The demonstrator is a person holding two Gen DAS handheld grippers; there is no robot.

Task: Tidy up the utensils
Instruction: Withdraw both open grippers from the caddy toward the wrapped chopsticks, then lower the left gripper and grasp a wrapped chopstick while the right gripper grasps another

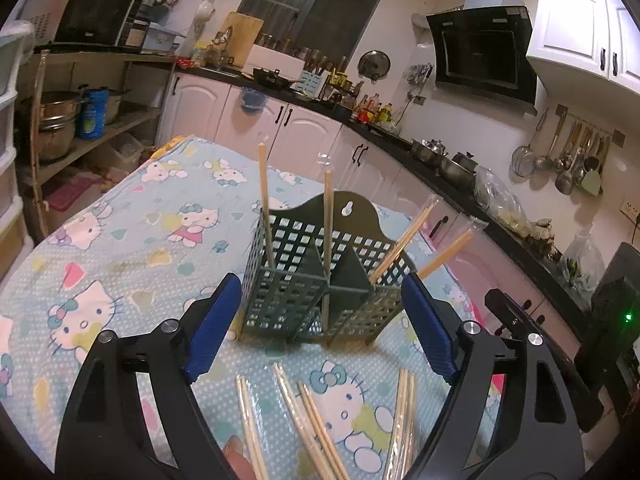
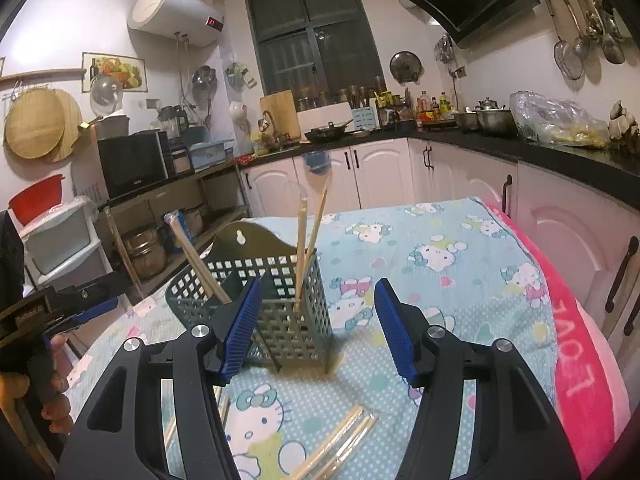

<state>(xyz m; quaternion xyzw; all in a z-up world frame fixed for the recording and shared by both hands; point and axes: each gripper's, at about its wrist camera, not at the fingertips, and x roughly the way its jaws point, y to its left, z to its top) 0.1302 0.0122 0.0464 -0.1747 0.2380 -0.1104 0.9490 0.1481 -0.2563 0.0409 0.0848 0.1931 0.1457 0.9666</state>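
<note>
Wrapped chopsticks point(image 1: 316, 428) between open left claw point(image 1: 320, 320) and basket point(image 1: 316, 276).

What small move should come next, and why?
Probably lower the left gripper, which is open and empty, onto a wrapped wooden chopstick pair on the cartoon-cat tablecloth. Several pairs lie loose there, while others already stand in the green perforated plastic holder.
</note>
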